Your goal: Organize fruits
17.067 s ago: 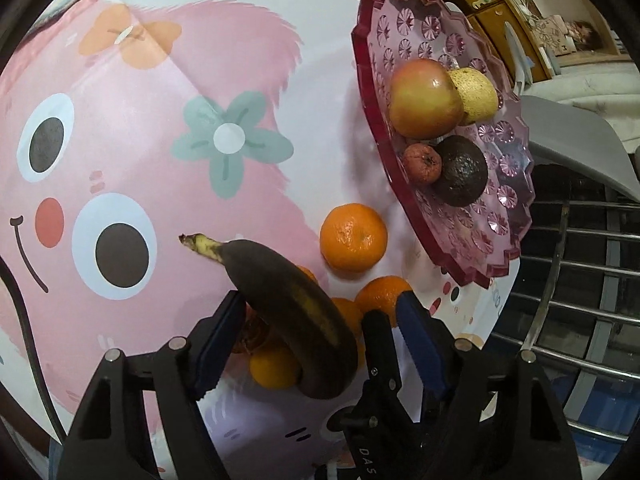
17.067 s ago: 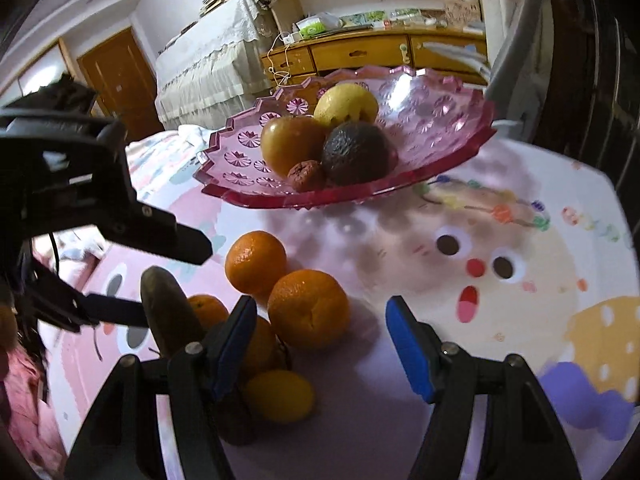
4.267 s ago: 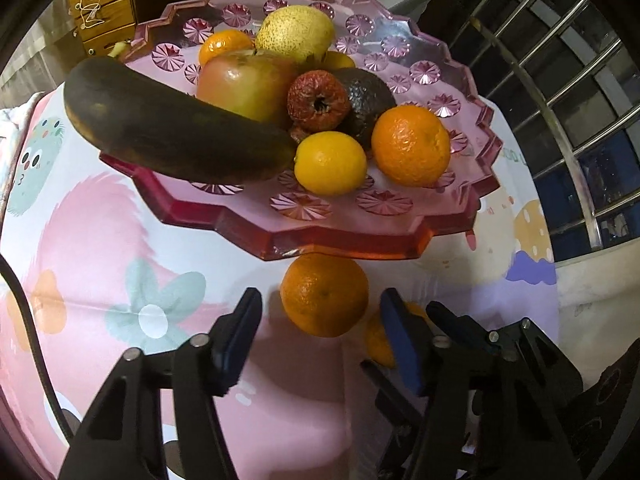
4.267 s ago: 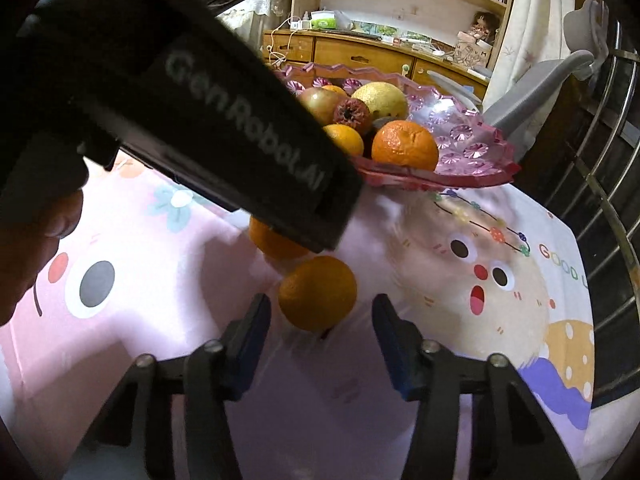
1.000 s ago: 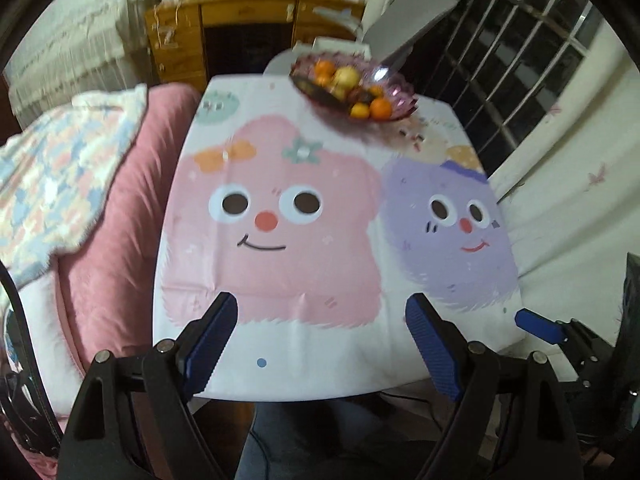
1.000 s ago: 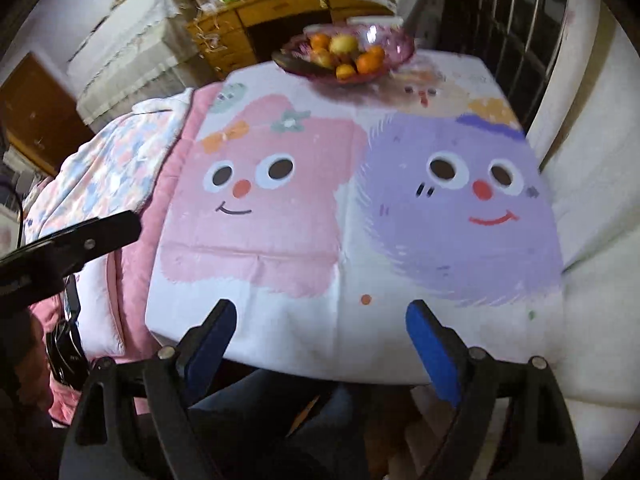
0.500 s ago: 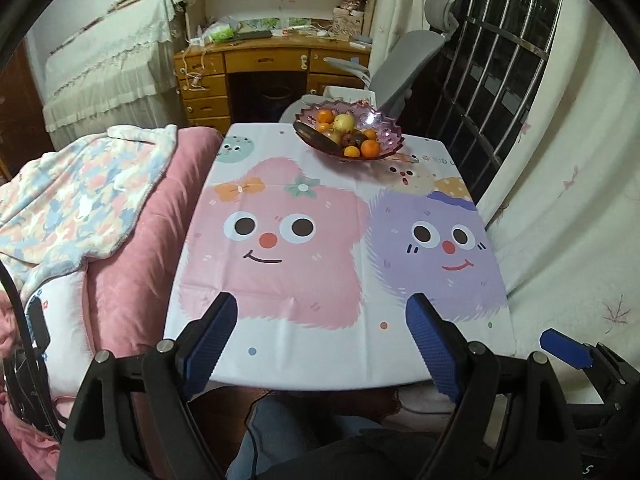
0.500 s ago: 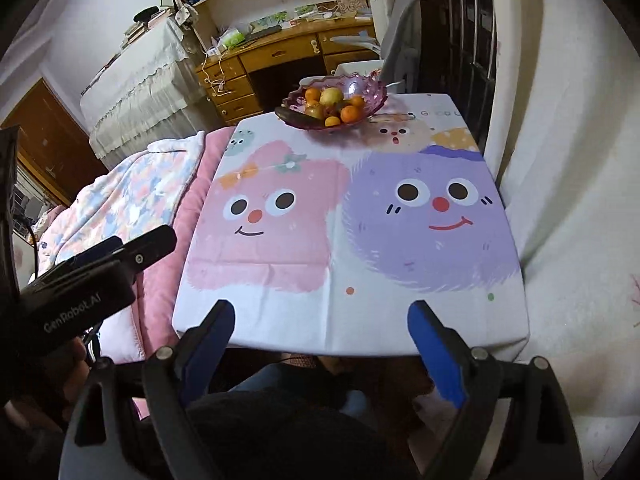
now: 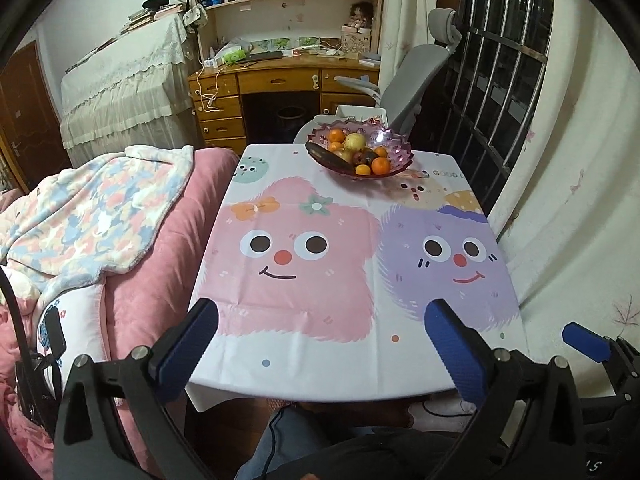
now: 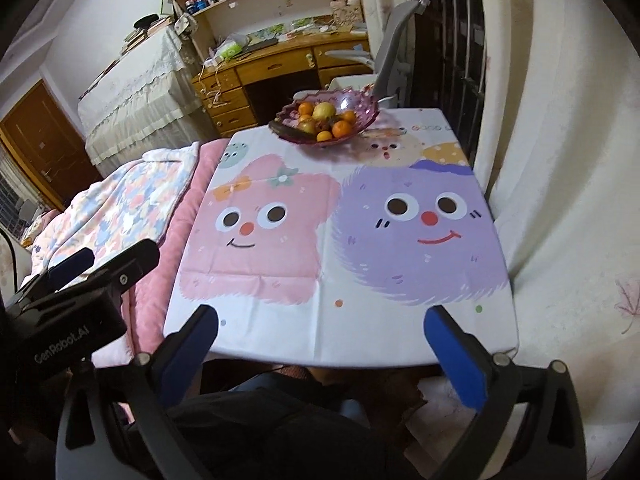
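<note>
At the far end of the cartoon-print counter [image 9: 304, 344], every fruit sits in the scalloped pink glass bowl [image 9: 396, 152], so your left hand-held gripper [image 9: 320, 336] and right hand-held gripper [image 10: 318, 338], their jaws opening with nothing between them, hang back.

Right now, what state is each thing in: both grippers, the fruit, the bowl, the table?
Left gripper: jaws opening, nothing between them.
Right gripper: jaws opening, nothing between them.
Fruit bowl: upright at the table's far end, full.
Banana: dark, lying in the bowl.
Oranges: all in the bowl.
Tablecloth: flat, no loose fruit.
</note>
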The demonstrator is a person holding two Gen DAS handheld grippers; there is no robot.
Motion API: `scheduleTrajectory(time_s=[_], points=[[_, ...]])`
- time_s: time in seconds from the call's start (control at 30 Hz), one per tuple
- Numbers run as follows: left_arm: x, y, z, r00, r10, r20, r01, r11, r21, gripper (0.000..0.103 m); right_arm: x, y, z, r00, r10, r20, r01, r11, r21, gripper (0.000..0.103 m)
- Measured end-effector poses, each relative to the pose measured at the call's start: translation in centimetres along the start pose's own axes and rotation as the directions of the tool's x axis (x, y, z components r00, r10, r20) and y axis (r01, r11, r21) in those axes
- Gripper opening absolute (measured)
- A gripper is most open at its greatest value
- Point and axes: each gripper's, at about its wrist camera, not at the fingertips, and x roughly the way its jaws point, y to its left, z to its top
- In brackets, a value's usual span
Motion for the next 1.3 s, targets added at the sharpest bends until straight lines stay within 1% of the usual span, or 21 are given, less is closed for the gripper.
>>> scheduleTrajectory(time_s=[0.17,0.37,0.63,1.3], points=[[0.4,0.2,0.3,1.0,0.014,-0.012,-0.014,1.0,-0.001,0.103,-0.2,0.2,0.4,0.999,-0.026,0.029,0.026,1.0,0.002,0.103],[0.7,0.4,0.5,1.0,0.016,-0.015,-0.016,1.0,-0.001,0.103,0.1,0.8,1.0,0.999,-0.017,0.039,0.018,1.0,-0.008,0.103],[1.6,1.6,0.7,0.999,0.023,-0.025,-0.024,1.0,-0.006,0.103,0.6,1.7,1.4,0.999,-0.017,0.027,0.017,1.0,-0.018,0.103],[1.9,1.8,0.7,0.999,0.022,-0.031,-0.022,1.0,-0.01,0.103,1.0,2.1,1.4,1.0,-0.017,0.017,0.017,1.0,-0.02,0.103]])
